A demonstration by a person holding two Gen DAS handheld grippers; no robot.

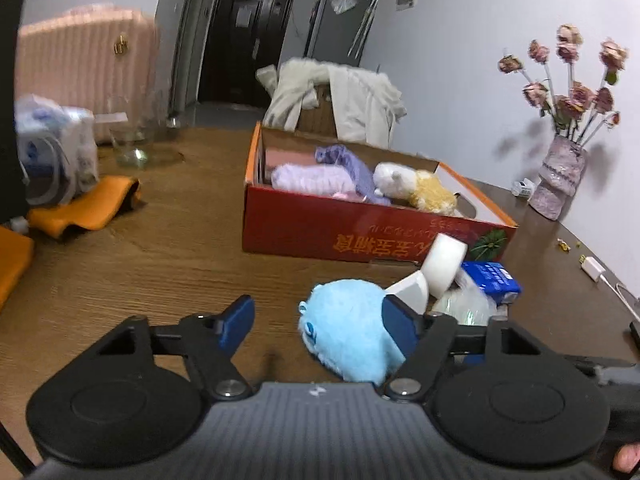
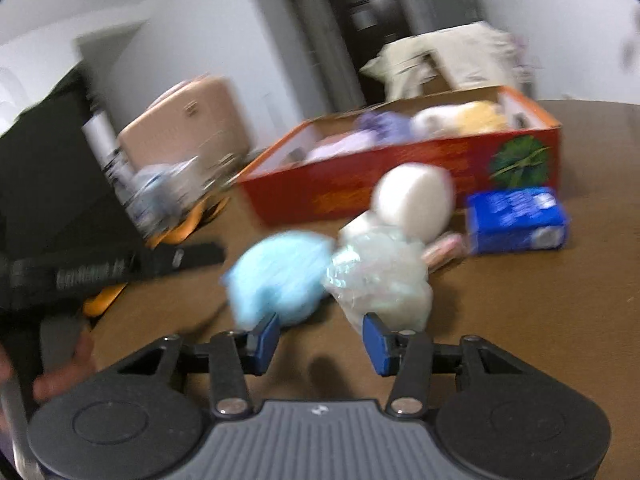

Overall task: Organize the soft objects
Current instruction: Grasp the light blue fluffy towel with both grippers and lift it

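Note:
A light blue plush toy (image 1: pixel 344 328) lies on the brown table, between the fingers of my open left gripper (image 1: pixel 320 326), close against the right finger. It also shows blurred in the right wrist view (image 2: pixel 280 276). My right gripper (image 2: pixel 320 340) is open and empty, just short of the plush and a clear crinkly bag (image 2: pixel 380 280). A red cardboard box (image 1: pixel 360 236) behind holds purple knitwear (image 1: pixel 320 178) and a white and yellow plush (image 1: pixel 416 188). White foam pieces (image 1: pixel 444 264) lie in front of the box.
A blue tissue pack (image 1: pixel 492 280) lies by the foam. A vase of dried roses (image 1: pixel 560 176) stands at the right. Orange cloth (image 1: pixel 84 208), a glass (image 1: pixel 132 144) and a plastic pack (image 1: pixel 52 152) are at the left. A chair with white clothes (image 1: pixel 340 100) stands behind the box.

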